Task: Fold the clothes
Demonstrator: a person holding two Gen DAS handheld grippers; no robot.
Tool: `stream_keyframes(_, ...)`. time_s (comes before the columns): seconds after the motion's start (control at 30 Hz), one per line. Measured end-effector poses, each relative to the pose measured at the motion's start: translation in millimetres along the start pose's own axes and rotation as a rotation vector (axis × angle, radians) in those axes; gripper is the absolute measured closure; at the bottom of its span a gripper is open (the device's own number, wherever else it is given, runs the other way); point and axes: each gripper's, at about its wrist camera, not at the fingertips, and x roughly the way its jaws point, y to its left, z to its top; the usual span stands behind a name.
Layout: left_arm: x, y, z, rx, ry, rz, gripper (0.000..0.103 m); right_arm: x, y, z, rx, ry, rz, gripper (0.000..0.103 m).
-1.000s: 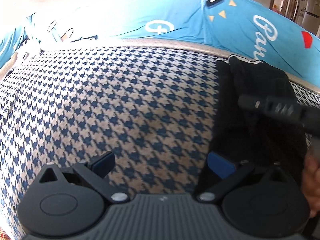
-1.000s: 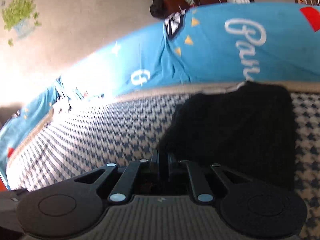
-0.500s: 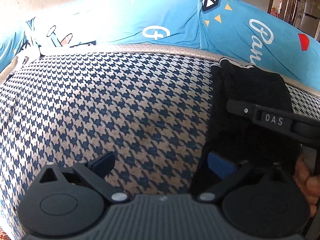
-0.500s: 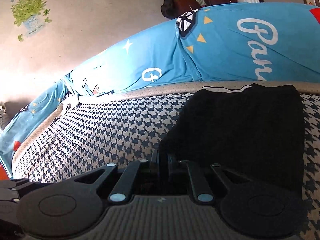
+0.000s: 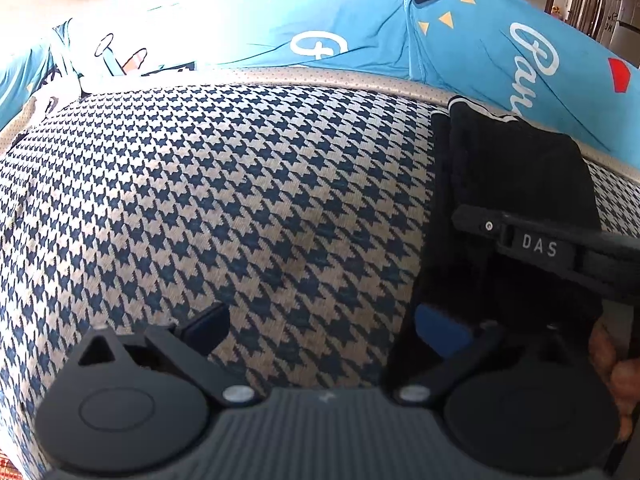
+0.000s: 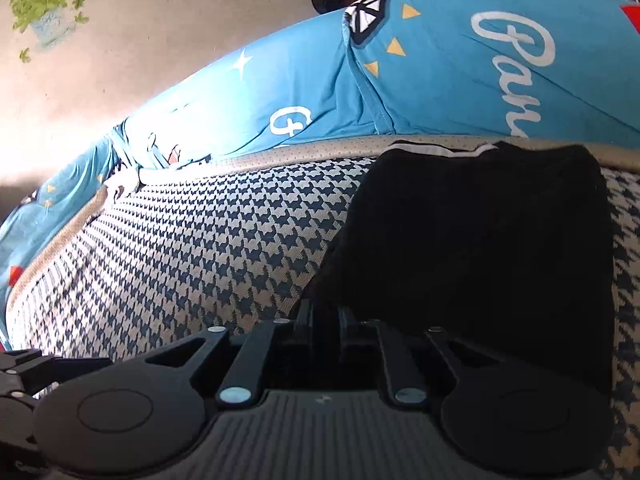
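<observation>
Left wrist view shows the left gripper [image 5: 320, 320] with its two blue-padded fingers wide apart and nothing between them, low over the houndstooth cushion [image 5: 200, 200]. The black garment [image 5: 512, 168] lies to the right of this gripper, and the right finger pad sits just at the garment's near left edge. The garment makes a compact dark shape with a thin white trim at its far end, close to the beige piping in front of the blue printed cover [image 5: 360, 20]. Its long axis runs away from the cameras, from the near edge of the cushion toward the cover.

In the right wrist view the right gripper [image 6: 322, 316] has its fingers pressed together at the near left corner of the black garment [image 6: 480, 240]. They seem clamped on the cloth there, but black on black makes the pinch itself hard to confirm. So the right gripper is the nearer one to the garment, and any coming fold would turn on this near corner and the long axis going forward.

The right gripper's body crosses the left wrist view and hides the middle of the garment. Layers and folds in the dark fabric cannot be counted, so I cannot tell if it is half folded or already finished. A hand [image 5: 612, 360] is cut off at the right edge
</observation>
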Motion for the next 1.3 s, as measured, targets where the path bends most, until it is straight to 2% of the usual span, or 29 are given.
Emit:
stream_keyframes(0.1,2,-2,-1,0.003,0.008,0.003,0.0,-12,3,2,0.011,-0.024,0.013,0.08)
stream_keyframes(0.33,4,-9,-3,0.034,0.005,0.007,0.0,-47,-5,1,0.053,-0.074,-0.005,0.078)
stream_keyframes(0.5,4,-15,-10,0.089,-0.009,0.005,0.0,-69,-13,-9,0.1,-0.074,-0.058,0.077)
stream_keyframes(0.7,5,-8,-27,0.105,-0.014,0.022,0.0,-102,-13,-32,0.136,-0.079,-0.1,0.069)
stream_keyframes(0.93,-4,5,-48,0.09,-0.03,0.002,0.0,-132,1,-58,0.16,-0.077,-0.104,0.068)
stream_keyframes(1.3,-21,17,-67,0.099,-0.078,0.0,0.0,-153,25,-103,0.186,-0.029,-0.079,0.067)
